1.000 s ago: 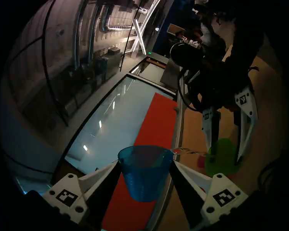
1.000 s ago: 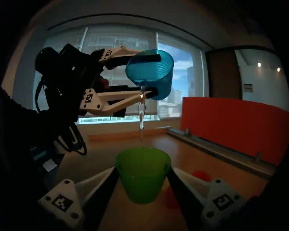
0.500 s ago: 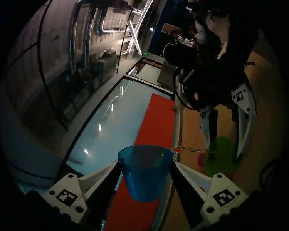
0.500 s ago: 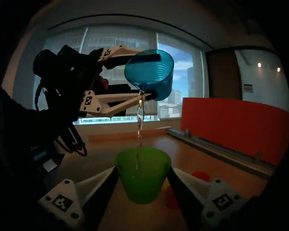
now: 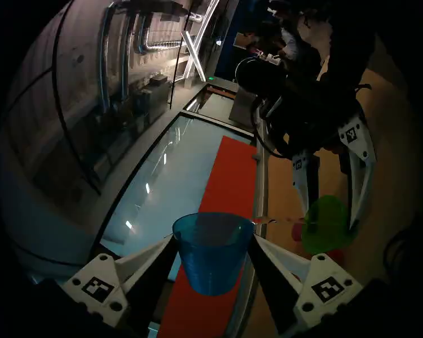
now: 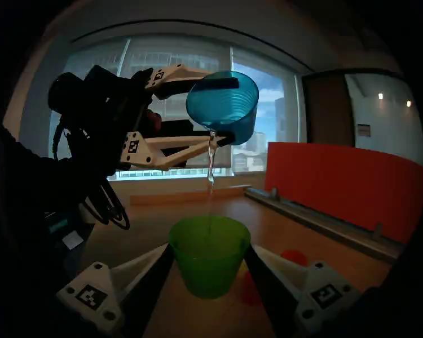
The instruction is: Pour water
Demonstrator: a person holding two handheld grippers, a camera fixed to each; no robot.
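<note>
Shifted slightly rightward since the earlier frame, the translucent blue plastic cup [image 6: 223, 107] hangs tilted over the wooden table [image 6: 149, 225]; the wide glass window [image 6: 268, 96] spans the background in the right gripper view; the flat red partition panel [image 6: 347, 180] stands along the table's far edge; the left gripper [image 5: 213, 248] is clamped on the blue cup, both fingers pressing its sides; the right gripper [image 6: 210, 253] clamps the translucent green plastic cup [image 6: 210, 265] likewise, upright below the blue one; a thin stream of water [image 6: 211, 166] falls from the blue rim into the green cup; a small round red object [image 6: 293, 256] lies on the table beside the right gripper.
</note>
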